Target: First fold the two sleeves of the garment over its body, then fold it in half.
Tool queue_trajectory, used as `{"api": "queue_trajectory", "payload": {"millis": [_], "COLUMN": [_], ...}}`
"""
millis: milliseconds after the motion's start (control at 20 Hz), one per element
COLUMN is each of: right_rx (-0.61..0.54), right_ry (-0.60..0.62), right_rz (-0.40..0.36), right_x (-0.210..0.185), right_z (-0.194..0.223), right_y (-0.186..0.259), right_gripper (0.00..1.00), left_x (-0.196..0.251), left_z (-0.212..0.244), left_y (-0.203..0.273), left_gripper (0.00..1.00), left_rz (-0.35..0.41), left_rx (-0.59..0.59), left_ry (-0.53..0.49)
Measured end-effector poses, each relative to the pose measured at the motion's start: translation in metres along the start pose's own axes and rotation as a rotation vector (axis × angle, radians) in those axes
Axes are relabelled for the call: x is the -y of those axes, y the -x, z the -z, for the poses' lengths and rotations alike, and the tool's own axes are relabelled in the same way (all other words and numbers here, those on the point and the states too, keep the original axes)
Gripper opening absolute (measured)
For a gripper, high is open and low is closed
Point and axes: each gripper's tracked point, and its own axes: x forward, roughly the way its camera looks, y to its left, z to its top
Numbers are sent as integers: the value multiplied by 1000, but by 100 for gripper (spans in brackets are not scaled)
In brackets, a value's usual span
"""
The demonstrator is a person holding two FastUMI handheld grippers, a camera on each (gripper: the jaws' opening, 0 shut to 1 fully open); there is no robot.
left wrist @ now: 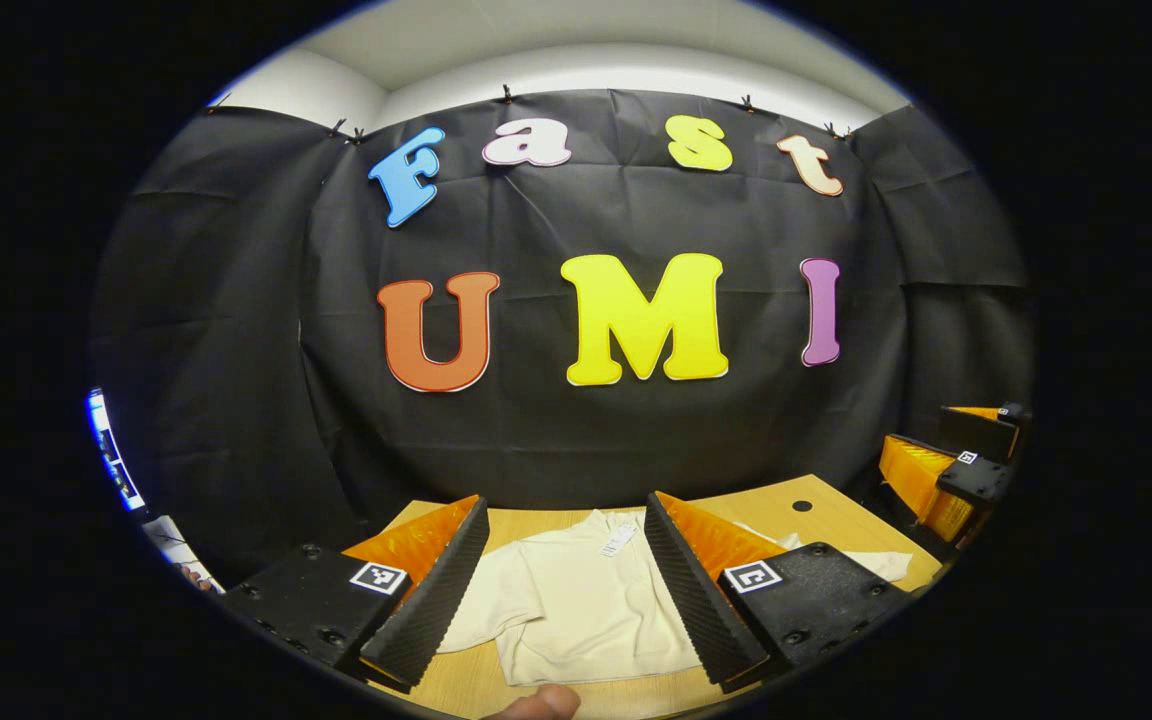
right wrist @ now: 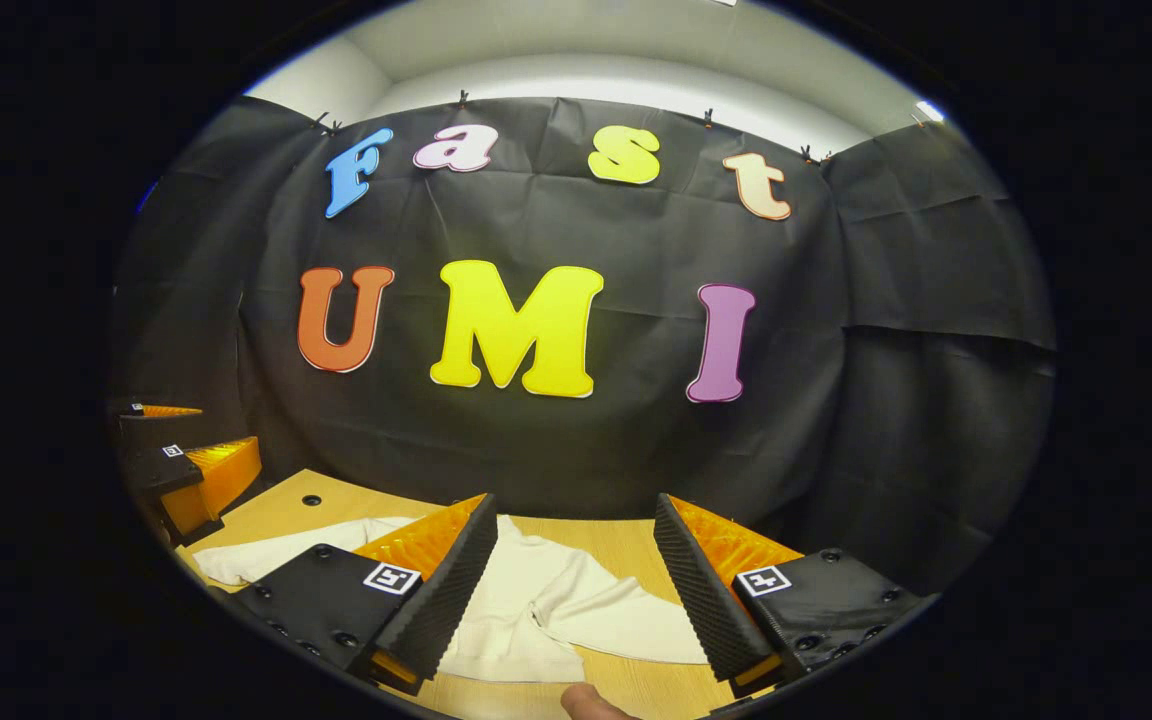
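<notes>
One cream garment point(left wrist: 576, 600) flat on wooden table point(left wrist: 816, 515), both grippers above it.
Left gripper point(left wrist: 566, 590) fingers spread wide, garment body between and beyond; right gripper point(right wrist: 571, 590) likewise spread, a sleeve point(right wrist: 626, 620) below. Nothing clamped.

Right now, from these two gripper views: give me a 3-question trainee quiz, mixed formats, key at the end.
1. True or false: the left gripper is clamped on the garment.
2. Multiple choice: the garment lies on A) a wooden table, B) a metal tray, C) the floor.
3. Fill in: in the right gripper view, the sleeve lying between the open fingers of the right gripper is spread out to the side, not yet ____ over the body.

Key:
1. False; its jaws stand open above the cloth.
2. A, the wooden table.
3. folded
</notes>
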Motion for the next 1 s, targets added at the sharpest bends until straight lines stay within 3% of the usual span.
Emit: {"api": "queue_trajectory", "payload": {"millis": [250,350,600,750,800,850,1000], "right_rx": [-7,-26,-49,-139,-181,-232,-377], "right_ry": [0,11,49,10,-1,-17,-73], "right_rz": [17,58,229,300,328,362,404], "right_x": [12,31,119,172,192,212,256], "right_z": [5,16,56,107,128,151,218], "right_y": [-8,-16,-38,-50,-53,-53,-57], "right_gripper": [98,99,100,100,100,100,100], "left_x": [3,12,26,42,46,50,56], "left_z": [-7,-15,-19,-19,-18,-17,-15], "left_y": [-1,-1,-1,1,2,2,5], "left_gripper": [99,99,99,99,91,99,99], "left_rz": [12,38,17,5,-5,-16,-72], "left_rx": [22,45,66,69,65,57,41], "left_ry": [-7,17,-24,-31,-35,-40,-72]}}
